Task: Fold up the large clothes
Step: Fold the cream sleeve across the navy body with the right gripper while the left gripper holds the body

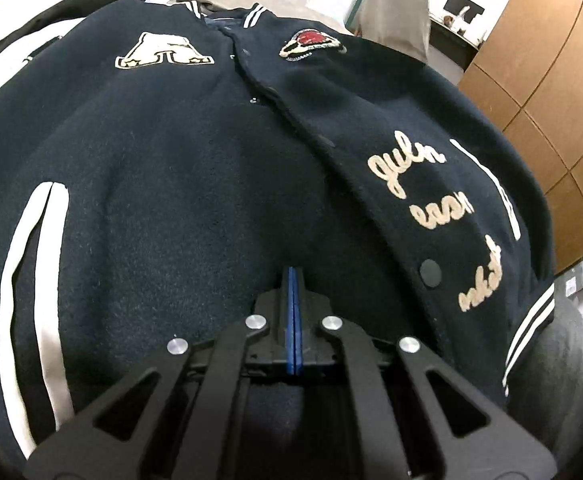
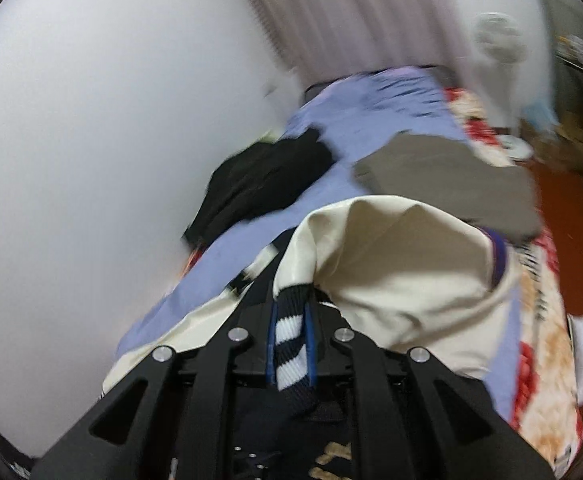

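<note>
Sleeve-folding looks to be the step in hand: the navy varsity jacket (image 1: 219,168) lies front-up and snapped shut on a bed, its collar at the far end and its striped hem toward the left wrist camera. The left gripper (image 1: 293,276) has its blue pads pressed flat together with no cloth visibly between them, and its tips sit at or just above the jacket's lower front panel, near the bottom snap (image 1: 430,274); whether they touch the fabric I cannot tell. It reads as an anchor for the body of the garment. The right gripper (image 2: 290,316) is clamped on the ribbed, navy-and-white striped cuff (image 2: 289,336), and the cream sleeve (image 2: 403,264) billows out beyond it, lifted off the lilac bedsheet (image 2: 371,120); that view is smeared with motion. A black garment (image 2: 263,184) and a grey-brown one (image 2: 443,176) lie farther up the bed. The next move, as I judge it, calls for carrying the cuff across the jacket's chest and laying the sleeve flat over the front, while the left gripper keeps the body from dragging along. The thick fabric will likely resist a crisp crease, so the sleeve may need smoothing once it is let go, and the other sleeve has yet to be brought in.
</note>
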A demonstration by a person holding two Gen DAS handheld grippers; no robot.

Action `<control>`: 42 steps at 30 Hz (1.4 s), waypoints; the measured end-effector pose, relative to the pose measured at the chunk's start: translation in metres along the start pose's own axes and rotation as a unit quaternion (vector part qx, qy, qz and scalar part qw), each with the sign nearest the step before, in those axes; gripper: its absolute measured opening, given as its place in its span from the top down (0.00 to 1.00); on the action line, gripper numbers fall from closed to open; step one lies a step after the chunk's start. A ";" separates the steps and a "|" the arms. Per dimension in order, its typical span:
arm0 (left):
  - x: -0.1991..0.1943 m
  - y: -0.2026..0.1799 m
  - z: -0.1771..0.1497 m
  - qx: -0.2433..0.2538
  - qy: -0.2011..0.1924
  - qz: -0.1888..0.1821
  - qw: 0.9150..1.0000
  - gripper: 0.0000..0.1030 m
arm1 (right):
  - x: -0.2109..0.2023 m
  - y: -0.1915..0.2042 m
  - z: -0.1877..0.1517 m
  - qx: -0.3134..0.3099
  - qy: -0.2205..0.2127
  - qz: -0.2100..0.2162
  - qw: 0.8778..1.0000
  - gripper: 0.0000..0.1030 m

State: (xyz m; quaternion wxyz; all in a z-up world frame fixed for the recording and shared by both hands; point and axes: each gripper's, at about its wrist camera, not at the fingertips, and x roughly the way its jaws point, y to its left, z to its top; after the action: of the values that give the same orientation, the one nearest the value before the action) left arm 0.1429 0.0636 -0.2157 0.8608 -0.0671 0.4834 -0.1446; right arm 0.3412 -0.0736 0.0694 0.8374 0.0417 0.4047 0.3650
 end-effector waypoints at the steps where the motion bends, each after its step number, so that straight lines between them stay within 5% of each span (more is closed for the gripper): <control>1: 0.000 0.000 -0.001 -0.002 -0.003 0.001 1.000 0.99 | 0.018 0.016 0.002 -0.017 0.016 0.005 1.000 0.89; 5: 0.000 -0.013 -0.006 0.020 -0.021 0.040 0.999 0.99 | 0.106 0.071 -0.010 -0.101 0.111 -0.001 0.989 0.89; 10: -0.002 -0.010 -0.006 0.012 -0.023 0.033 0.999 0.99 | 0.209 0.104 -0.061 -0.143 0.230 -0.009 0.963 0.90; 15: -0.003 -0.009 -0.005 0.009 -0.022 0.033 0.999 0.99 | 0.269 0.114 -0.100 -0.127 0.292 0.029 0.947 0.90; 19: -0.002 -0.009 -0.001 0.008 -0.021 0.033 0.999 0.99 | 0.308 0.108 -0.120 -0.110 0.325 0.008 0.939 0.88; 22: -0.003 -0.008 0.001 0.002 -0.022 0.029 0.999 0.99 | 0.303 0.104 -0.123 -0.093 0.327 0.020 0.940 0.77; 24: -0.005 -0.011 0.005 0.002 -0.020 0.028 0.999 0.99 | 0.289 0.102 -0.117 -0.076 0.323 0.047 0.942 0.47; 26: -0.007 -0.013 0.010 0.008 -0.016 0.034 0.999 0.99 | 0.259 0.102 -0.105 -0.080 0.305 0.069 0.947 0.31; 29: -0.013 -0.020 0.018 0.023 -0.015 0.051 0.998 0.91 | 0.214 0.096 -0.086 -0.087 0.274 0.093 0.953 0.31; 31: -0.024 -0.024 0.027 0.029 -0.024 0.049 0.998 0.66 | 0.184 0.088 -0.072 -0.085 0.247 0.100 0.960 0.31; 35: -0.049 -0.033 0.048 0.039 -0.056 0.049 0.996 0.64 | 0.133 0.047 -0.049 -0.064 0.180 0.081 0.978 0.31; 37: -0.055 -0.027 0.066 0.030 -0.062 0.049 0.996 0.64 | 0.122 0.020 -0.047 -0.053 0.154 0.062 0.985 0.37; 38: -0.053 -0.024 0.073 0.024 -0.059 0.049 0.997 0.64 | 0.123 0.005 -0.046 -0.048 0.151 0.055 0.986 0.68; 39: -0.051 -0.017 0.083 0.014 -0.052 0.050 0.997 0.64 | 0.122 -0.012 -0.045 -0.044 0.150 0.039 0.987 0.86; 40: -0.049 -0.011 0.089 0.010 -0.048 0.055 0.997 0.65 | 0.119 -0.030 -0.048 -0.034 0.145 0.013 0.989 0.94; 42: -0.043 0.004 0.104 0.006 -0.044 0.075 0.996 0.68 | 0.120 -0.067 -0.057 -0.009 0.149 -0.012 0.989 0.94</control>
State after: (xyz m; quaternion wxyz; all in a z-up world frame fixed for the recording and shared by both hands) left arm 0.2109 0.0780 -0.1275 0.8900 -0.0316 0.4480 -0.0790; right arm 0.3882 -0.0576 -0.0705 0.7723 -0.0258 0.5225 0.3603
